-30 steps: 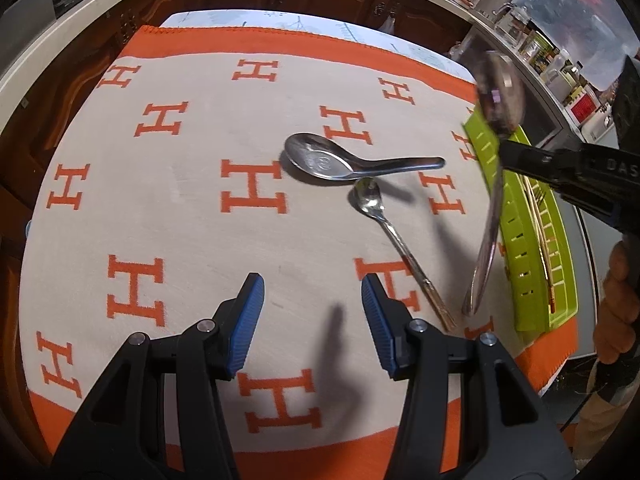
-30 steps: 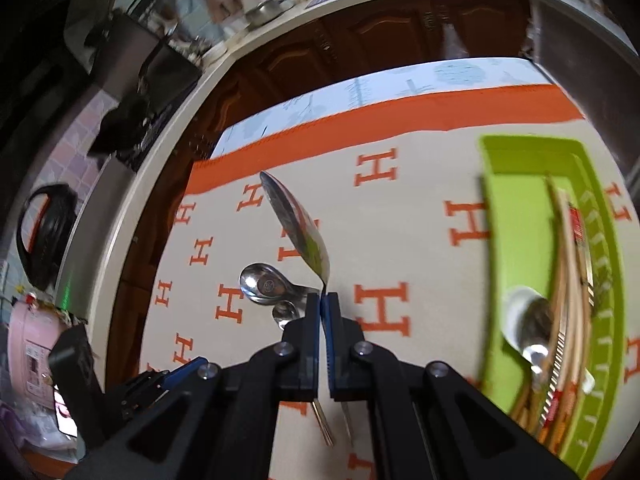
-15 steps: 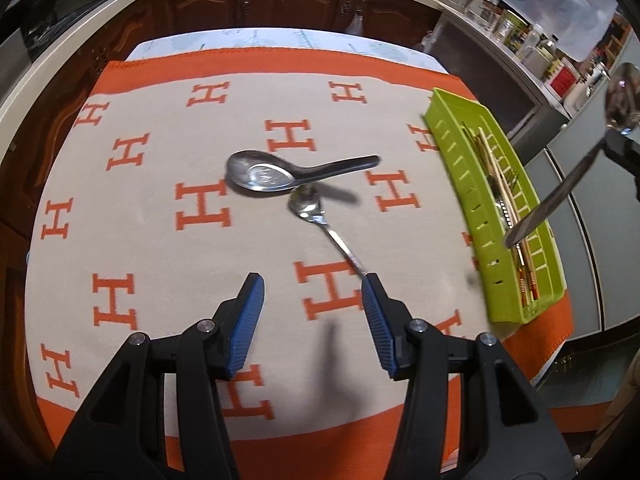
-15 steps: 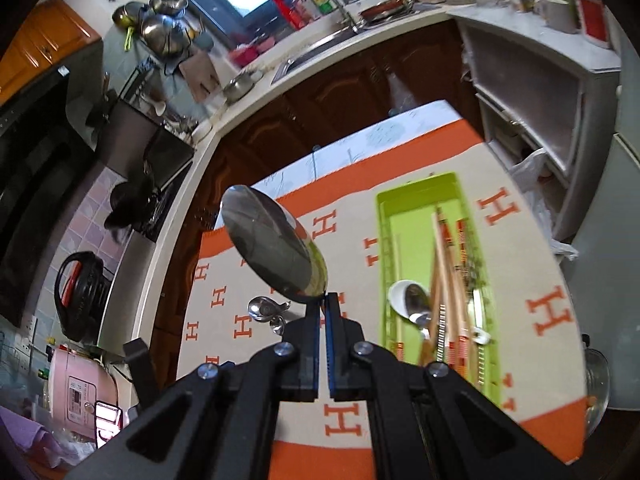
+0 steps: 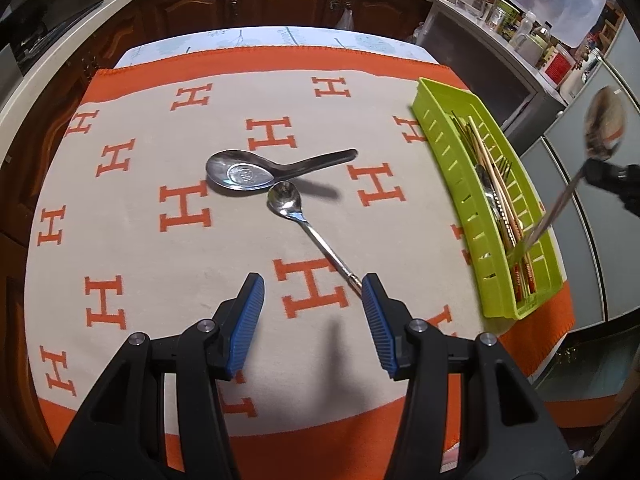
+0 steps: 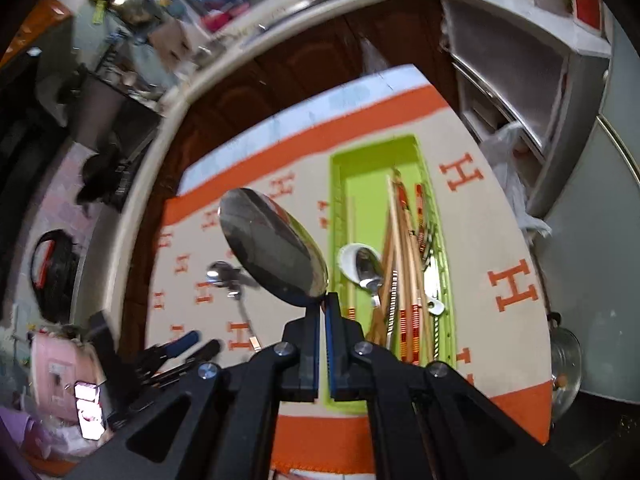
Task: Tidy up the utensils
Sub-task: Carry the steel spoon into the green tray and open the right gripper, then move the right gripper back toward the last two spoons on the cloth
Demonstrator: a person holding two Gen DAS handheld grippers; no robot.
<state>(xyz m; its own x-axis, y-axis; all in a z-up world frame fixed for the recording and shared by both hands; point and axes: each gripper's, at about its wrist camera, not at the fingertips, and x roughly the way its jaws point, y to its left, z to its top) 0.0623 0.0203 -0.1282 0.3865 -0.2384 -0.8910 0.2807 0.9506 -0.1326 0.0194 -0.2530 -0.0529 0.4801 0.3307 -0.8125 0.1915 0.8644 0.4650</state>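
We held the left gripper [image 5: 312, 292] with its blue-padded jaws wide apart above the orange-and-cream H-patterned cloth [image 5: 192, 264]. The thin steel teaspoon [image 5: 298, 210] lay ahead of them, its handle end reaching the right-hand pad. Beyond it, bowl beside bowl, rested the broad steel soup spoon [image 5: 256, 170]. Our right gripper [image 6: 323, 304] was clamped on the neck of a large polished steel spoon [image 6: 272, 248], bowl raised, handle slanting down over the lime-green slotted plastic tray [image 5: 448, 136] holding wooden chopsticks [image 6: 404, 248].
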